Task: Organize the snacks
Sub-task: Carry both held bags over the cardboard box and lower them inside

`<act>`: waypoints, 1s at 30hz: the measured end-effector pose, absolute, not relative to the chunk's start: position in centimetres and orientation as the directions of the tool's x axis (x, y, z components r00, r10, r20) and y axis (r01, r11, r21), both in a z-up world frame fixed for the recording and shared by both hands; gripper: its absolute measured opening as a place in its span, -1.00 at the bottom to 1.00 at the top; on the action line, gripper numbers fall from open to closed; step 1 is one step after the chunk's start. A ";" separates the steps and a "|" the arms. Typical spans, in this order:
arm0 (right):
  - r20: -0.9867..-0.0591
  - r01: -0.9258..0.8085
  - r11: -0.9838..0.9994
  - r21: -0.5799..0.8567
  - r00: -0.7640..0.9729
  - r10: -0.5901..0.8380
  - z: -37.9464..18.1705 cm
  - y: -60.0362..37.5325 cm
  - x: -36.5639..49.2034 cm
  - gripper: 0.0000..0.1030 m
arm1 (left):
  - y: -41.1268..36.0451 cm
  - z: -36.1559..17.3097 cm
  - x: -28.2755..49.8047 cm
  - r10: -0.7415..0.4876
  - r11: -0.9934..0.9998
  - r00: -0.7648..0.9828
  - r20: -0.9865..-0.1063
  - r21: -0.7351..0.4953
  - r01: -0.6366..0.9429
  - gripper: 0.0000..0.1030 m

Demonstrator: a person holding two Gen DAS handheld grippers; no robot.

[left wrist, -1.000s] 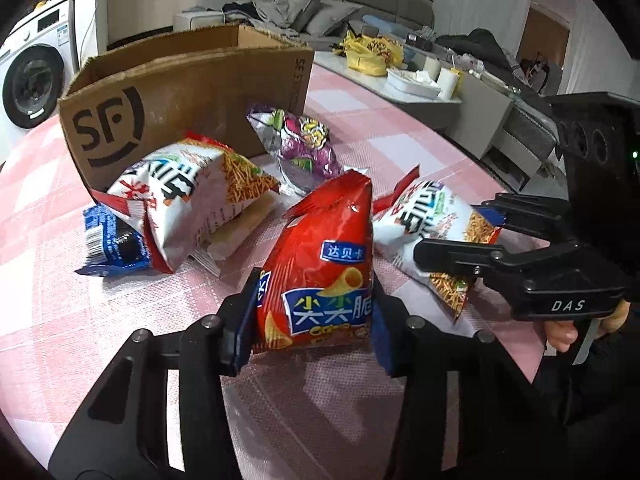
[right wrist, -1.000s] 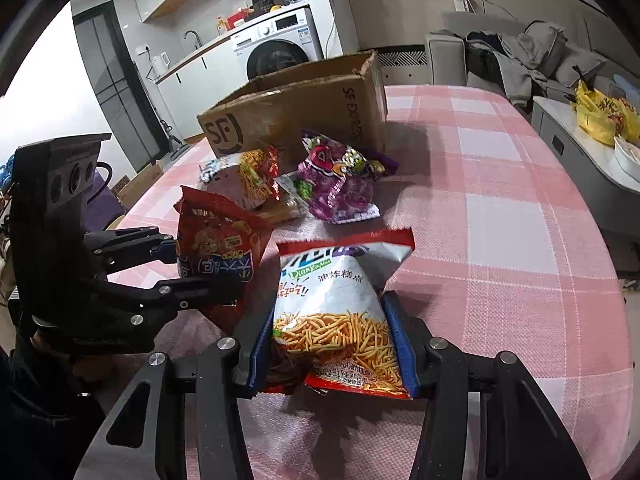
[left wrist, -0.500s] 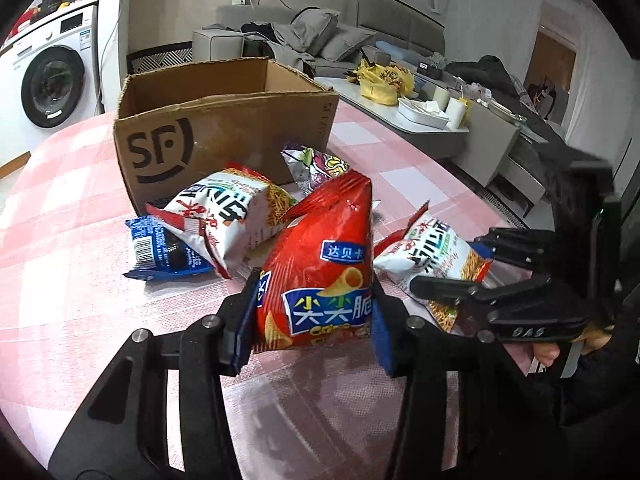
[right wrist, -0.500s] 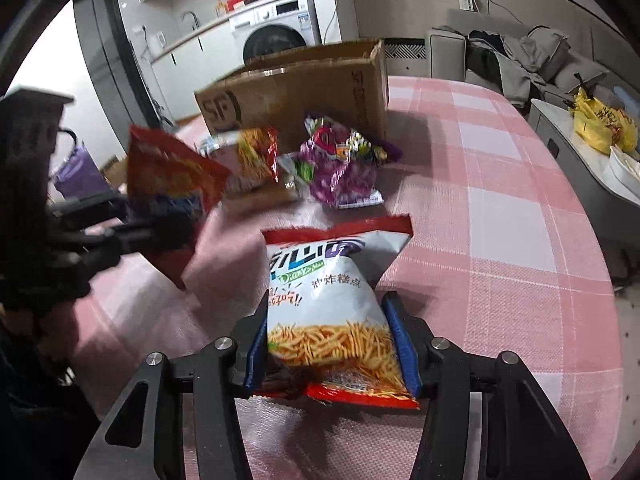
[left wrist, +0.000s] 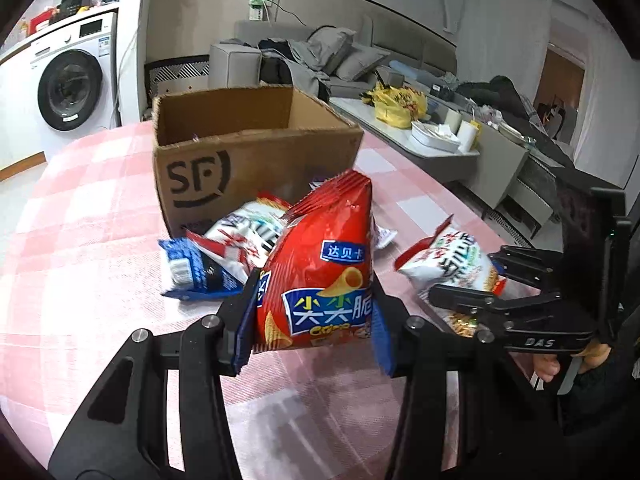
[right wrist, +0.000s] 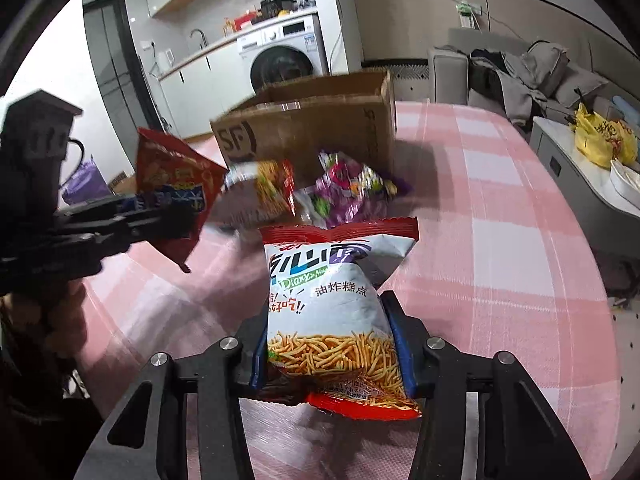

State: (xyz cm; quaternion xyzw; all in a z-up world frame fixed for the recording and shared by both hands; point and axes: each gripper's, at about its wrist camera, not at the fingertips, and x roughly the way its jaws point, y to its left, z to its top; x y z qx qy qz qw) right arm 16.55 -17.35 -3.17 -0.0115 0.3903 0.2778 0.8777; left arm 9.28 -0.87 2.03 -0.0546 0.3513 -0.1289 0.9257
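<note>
My left gripper is shut on a red cone-snack bag, held upright above the table in front of an open cardboard box. In the right wrist view my right gripper has a white-and-red noodle-snack bag between its blue pads. The jaws are closing and press on the bag's sides while it lies on the pink checked cloth. In that same view the red bag hangs at the left. Loose by the box lie a second white bag, a blue pack and a purple bag.
A washing machine stands behind the table at the left. A grey sofa with clothes is at the back. A low white table with a yellow bag sits off the table's right edge. A person's hand holds the right gripper.
The left gripper has risen with the red bag and moved toward the box, whose open top now shows. The right gripper has stayed in place and squeezed the noodle bag a little tighter.
</note>
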 end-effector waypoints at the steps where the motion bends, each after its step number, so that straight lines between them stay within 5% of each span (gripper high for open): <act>1: -0.684 -0.500 0.844 0.196 0.547 0.483 -2.7 -17.3 16.5 -0.05 | -0.6 2.2 9.3 -0.273 0.962 0.725 -0.632 -0.191 0.195 -0.14; 30: -0.537 -0.500 0.836 0.224 0.652 0.534 7.0 -13.6 25.1 -0.05 | 6.5 11.5 17.6 -0.126 0.987 0.833 -0.539 -0.155 0.048 -0.13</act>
